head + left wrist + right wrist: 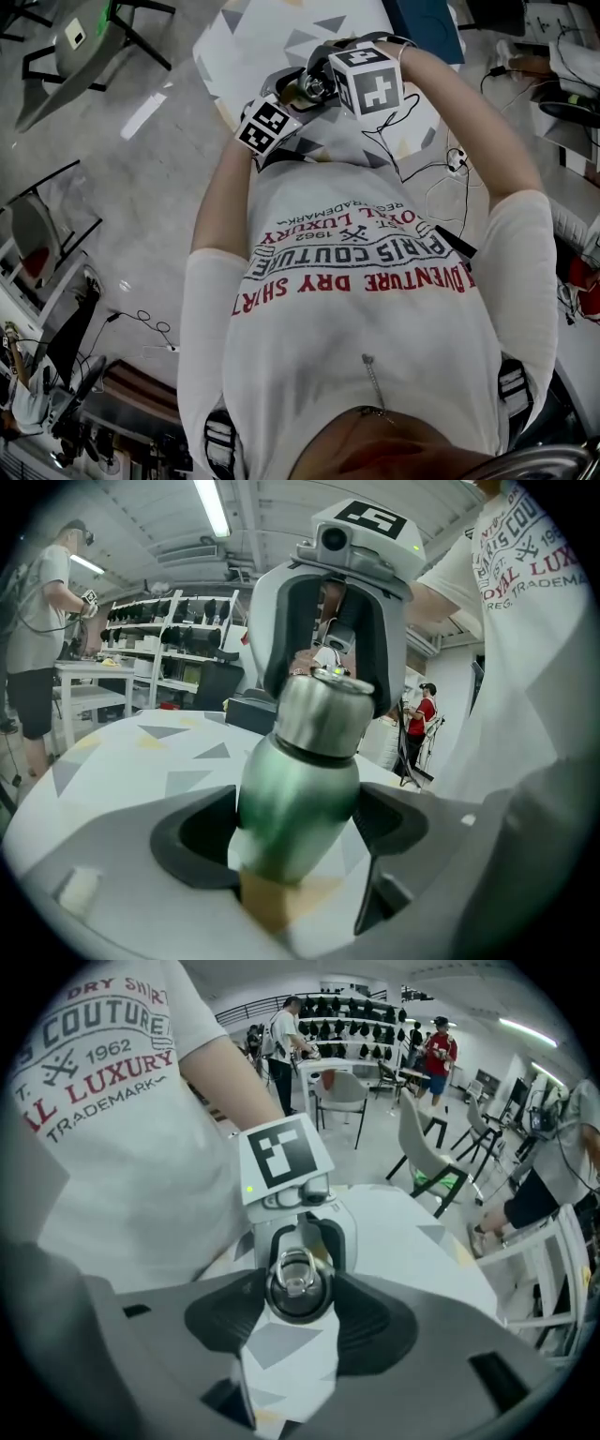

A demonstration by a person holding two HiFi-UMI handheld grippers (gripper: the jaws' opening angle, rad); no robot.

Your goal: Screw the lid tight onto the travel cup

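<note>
Left gripper clamps the green travel cup; right gripper pinches its lid from above.

cup in left hand-held gripper | lid atop | right hand-held gripper above

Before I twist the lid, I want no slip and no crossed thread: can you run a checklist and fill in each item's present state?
1. Left tongs clamp the green metal travel cup: ok, pads press on both sides.
2. Right tongs grip the silver screw lid: ok, pads touch it on both sides.
3. Metal ring on the lid is clear of the pads: ok, it sits centred on top.
4. Lid sits square on the cup: ok, no tilt shows in the left gripper view.
5. Lid fully tight: cannot tell.
</note>
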